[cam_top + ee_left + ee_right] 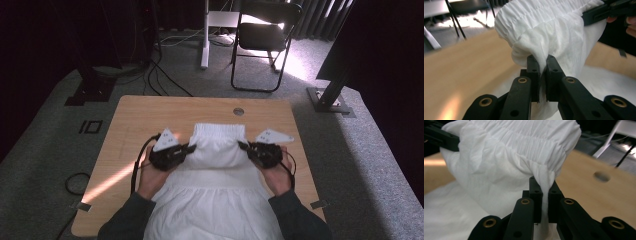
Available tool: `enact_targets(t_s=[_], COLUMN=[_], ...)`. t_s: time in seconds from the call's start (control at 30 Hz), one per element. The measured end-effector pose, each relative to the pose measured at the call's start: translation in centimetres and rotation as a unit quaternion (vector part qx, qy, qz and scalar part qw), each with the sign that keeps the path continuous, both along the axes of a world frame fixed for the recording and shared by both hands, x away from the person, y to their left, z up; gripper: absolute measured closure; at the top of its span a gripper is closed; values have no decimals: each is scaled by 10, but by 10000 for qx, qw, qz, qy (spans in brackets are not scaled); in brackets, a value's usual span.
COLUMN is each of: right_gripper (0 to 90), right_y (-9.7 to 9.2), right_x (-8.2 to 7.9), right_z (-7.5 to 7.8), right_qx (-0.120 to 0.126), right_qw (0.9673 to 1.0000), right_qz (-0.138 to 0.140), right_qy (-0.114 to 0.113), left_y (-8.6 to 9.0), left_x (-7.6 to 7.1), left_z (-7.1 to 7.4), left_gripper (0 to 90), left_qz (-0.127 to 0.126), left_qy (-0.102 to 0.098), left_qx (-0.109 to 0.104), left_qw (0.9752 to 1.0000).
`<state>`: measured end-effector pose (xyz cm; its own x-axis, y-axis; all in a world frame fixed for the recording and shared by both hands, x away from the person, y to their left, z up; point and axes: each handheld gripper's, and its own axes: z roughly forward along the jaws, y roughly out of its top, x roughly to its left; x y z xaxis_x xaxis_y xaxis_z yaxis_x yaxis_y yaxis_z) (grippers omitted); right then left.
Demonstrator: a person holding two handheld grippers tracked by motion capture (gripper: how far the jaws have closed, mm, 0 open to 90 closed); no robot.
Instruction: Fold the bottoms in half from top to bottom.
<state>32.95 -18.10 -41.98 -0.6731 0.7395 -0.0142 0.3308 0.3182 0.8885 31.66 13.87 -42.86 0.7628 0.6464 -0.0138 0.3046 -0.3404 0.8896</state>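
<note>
A white garment [219,150] with a gathered elastic band lies on the wooden table [135,125], its far end folded over toward the person. My left gripper [191,147] pinches the left edge of the folded part; in the left gripper view its jaws [543,62] are shut on the white cloth [554,32]. My right gripper [242,145] pinches the right edge, and in the right gripper view its jaws [543,185] clamp the cloth just below the gathered band [524,137]. The held fold hangs a little above the cloth under it.
A round hole [238,111] sits in the table near its far edge. Beyond the table stand a black folding chair [265,40], a white post [205,35], cables on the carpet and dark stand bases [330,97] at both sides.
</note>
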Motion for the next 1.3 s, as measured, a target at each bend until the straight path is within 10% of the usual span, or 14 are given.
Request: enact_targets(t_s=[0.37,0.5,0.87,1.3], right_gripper=[859,857,851,851], right_y=[5,8,21,32], right_x=[-64,-60,-23,73], right_z=[-98,-121,-129,-123], right_qx=[-433,-543,-848,-1110], right_qw=[9922,9872,9861,9824], right_qz=[202,190,-5,-118], right_qy=[1149,1489,1431,1500], left_y=[-4,-12,-17,-24], left_x=[-48,-44,0,59], left_z=[-98,-116,-115,-111], left_gripper=[837,834,834,834], left_qz=[-234,-145,10,427], left_qy=[1197,1157,840,761], left_qx=[792,1178,1479,1708], left_qw=[9894,9862,9854,9814])
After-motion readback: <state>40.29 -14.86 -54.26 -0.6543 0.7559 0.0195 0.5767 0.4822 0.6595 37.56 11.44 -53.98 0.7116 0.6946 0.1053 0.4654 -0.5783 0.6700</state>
